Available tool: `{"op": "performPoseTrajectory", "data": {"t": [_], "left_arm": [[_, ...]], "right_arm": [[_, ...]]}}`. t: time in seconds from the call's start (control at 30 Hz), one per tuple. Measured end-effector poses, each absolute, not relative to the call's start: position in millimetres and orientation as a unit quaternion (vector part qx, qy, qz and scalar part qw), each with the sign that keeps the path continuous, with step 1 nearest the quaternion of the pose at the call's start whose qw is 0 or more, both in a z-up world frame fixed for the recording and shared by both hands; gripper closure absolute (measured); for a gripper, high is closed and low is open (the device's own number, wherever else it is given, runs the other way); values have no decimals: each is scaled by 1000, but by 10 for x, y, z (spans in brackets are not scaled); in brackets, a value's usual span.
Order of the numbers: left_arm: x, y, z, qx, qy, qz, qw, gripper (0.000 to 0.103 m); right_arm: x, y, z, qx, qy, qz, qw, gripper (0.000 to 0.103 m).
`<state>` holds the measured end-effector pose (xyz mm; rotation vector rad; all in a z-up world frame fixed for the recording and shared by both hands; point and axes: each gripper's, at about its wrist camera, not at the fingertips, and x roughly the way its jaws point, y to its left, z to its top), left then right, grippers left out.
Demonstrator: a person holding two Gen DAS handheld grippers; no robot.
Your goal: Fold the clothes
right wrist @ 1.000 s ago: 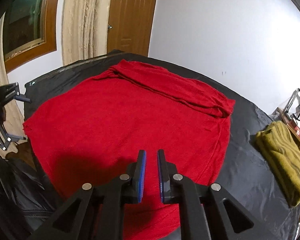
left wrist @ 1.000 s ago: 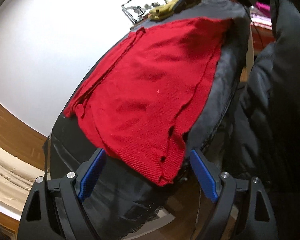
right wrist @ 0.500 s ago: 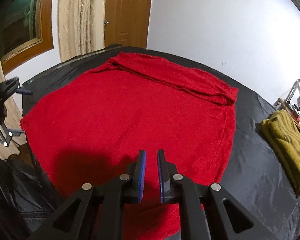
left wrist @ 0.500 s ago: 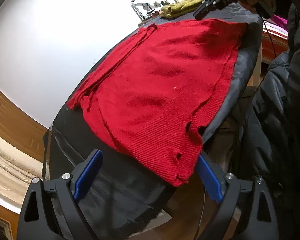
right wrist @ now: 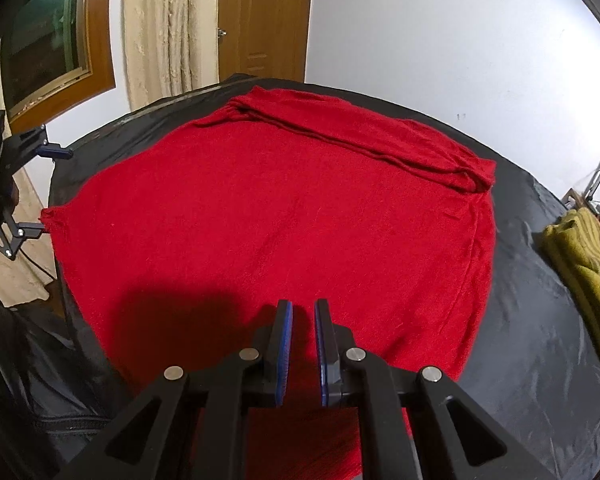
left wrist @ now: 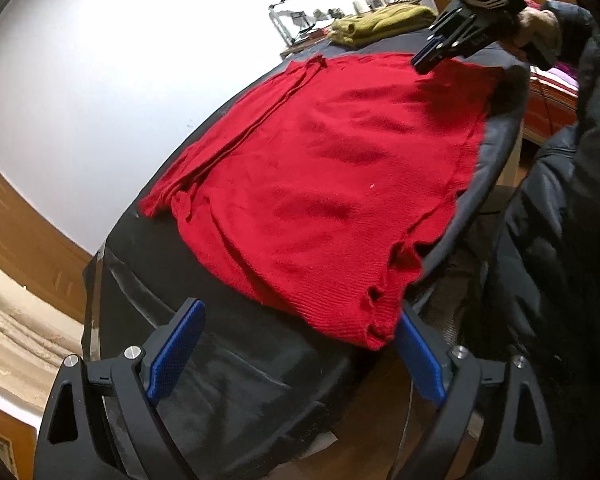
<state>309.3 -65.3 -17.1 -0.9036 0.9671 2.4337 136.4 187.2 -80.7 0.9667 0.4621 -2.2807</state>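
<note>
A red knit sweater [left wrist: 328,184] lies spread flat on a black-covered table [left wrist: 228,360], one sleeve folded along its far side [right wrist: 364,136]. My left gripper [left wrist: 296,348] is open, its blue pads either side of the sweater's near hem corner, which hangs at the table edge. My right gripper [right wrist: 303,344] hovers over the sweater's near edge [right wrist: 276,224] with jaws nearly closed, a narrow gap between them and nothing held. The right gripper also shows in the left wrist view [left wrist: 432,54], above the far end of the sweater. The left gripper shows at the left edge of the right wrist view [right wrist: 28,192].
A folded olive-green garment [right wrist: 588,276] lies on the table to the right of the sweater, also seen in the left wrist view [left wrist: 380,24]. A person's dark jacket [left wrist: 560,240] stands beside the table edge. A white wall, a wooden door [right wrist: 264,16] and a curtain lie behind.
My left gripper has drawn back and shifted so the hem corner sits by its right pad. My right gripper has lifted slightly and moved along the sweater's edge, jaws unchanged.
</note>
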Motion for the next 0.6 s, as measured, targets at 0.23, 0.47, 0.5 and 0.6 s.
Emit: {"op": "performPoseTrajectory", "data": {"t": [0.23, 0.47, 0.5, 0.6], "left_arm": [[2953, -622, -254, -334, 348, 859, 170, 9], [2976, -448, -305, -316, 360, 862, 166, 9], [2989, -431, -311, -311, 364, 863, 163, 9], [3017, -392, -323, -303, 376, 863, 150, 9]], "right_arm": [[1333, 1831, -849, 366, 176, -858, 315, 91], [1355, 1835, -869, 368, 176, -858, 312, 91], [1357, 1838, -870, 367, 175, -858, 312, 91], [1358, 1836, -873, 367, 173, -859, 313, 91]]}}
